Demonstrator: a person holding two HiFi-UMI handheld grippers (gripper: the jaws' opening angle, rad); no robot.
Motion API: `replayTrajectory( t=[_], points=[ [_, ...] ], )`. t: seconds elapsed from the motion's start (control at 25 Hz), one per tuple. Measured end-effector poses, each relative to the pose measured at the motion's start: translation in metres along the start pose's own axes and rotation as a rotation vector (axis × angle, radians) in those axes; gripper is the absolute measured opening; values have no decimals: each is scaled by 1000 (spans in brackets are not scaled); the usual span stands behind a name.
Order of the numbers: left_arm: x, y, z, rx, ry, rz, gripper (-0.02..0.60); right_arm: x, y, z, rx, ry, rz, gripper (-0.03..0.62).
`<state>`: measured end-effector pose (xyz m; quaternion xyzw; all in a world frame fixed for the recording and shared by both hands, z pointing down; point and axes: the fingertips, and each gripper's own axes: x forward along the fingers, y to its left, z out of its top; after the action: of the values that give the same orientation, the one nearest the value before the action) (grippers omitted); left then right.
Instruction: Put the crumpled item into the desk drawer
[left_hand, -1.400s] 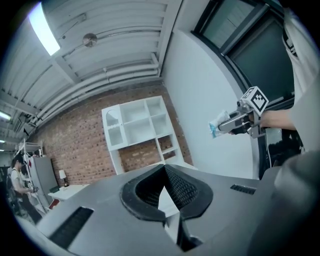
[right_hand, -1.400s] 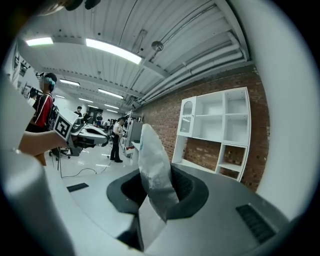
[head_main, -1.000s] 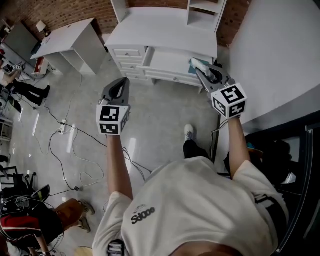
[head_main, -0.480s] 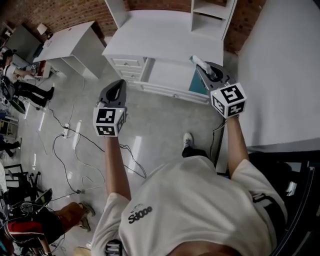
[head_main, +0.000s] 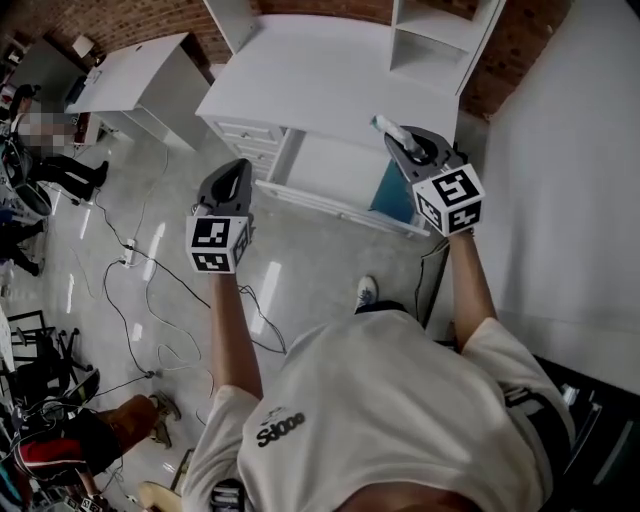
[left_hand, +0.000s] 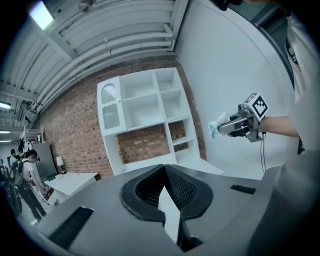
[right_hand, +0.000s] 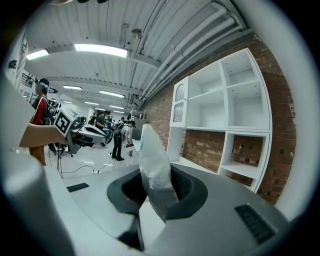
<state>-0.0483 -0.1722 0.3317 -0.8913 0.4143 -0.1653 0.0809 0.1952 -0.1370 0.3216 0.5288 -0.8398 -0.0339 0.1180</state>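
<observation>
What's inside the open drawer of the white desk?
The drawer shows a plain white bottom and something blue at its right side. The right gripper, holding the crumpled item, covers its far right corner, so that part is hidden.

both arms are stretched forward and well apart, the left arm (head_main: 228, 330) and the right arm (head_main: 470, 285) bare below short sleeves. the left gripper (head_main: 241, 165) points ahead, its fingers (left_hand: 145, 192) closed tip to tip on nothing. the right gripper (head_main: 398, 138) is held slightly further forward, fingers (right_hand: 190, 192) pinched on the crumpled item (right_hand: 155, 167), which sticks out past their tips.
</observation>
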Motion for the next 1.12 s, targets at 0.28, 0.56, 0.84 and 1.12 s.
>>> replayTrajectory(
  t=[0.28,0.56,0.84,1.12],
  points=[
    [51,-5,-6,-31,37,24,18,34,-35,-28,9,25,73,57],
    [70,6,-28,-62,87,30,18,70,-32,-50,24,72,161,52],
    [86,38,-66,-94,129,19,18,130,-2,-75,119,138,245,54],
    [120,102,-114,-122,175,29,18,217,9,-113,136,235,267,54]
  ],
)
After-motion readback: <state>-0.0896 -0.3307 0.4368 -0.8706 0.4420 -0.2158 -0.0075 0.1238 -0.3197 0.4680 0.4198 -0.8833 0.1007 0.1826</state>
